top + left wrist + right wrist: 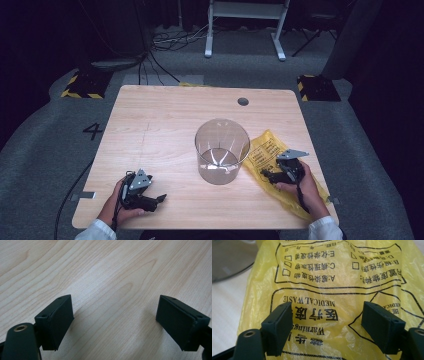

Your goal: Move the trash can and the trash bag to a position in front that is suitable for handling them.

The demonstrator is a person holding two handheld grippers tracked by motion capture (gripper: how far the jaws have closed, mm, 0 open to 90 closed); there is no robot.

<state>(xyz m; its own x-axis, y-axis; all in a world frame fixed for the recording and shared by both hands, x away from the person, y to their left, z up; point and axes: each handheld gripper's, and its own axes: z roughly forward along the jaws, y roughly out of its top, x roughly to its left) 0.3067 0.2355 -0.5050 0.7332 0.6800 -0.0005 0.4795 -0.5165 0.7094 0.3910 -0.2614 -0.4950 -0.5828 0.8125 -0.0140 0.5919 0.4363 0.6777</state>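
Under the wide-open, empty right gripper (pixel 327 322) lies the yellow bag (pixel 332 280) (flat beside the clear bin (pixel 222 151)).

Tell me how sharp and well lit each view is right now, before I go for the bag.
High view: table evenly lit, room behind dark; clear bin shows white glints. Right gripper view: print on the yellow bag crisp, jaws nearest the lens soft. Left gripper view: wood grain sharp, soft shadows under both jaws, no glare.
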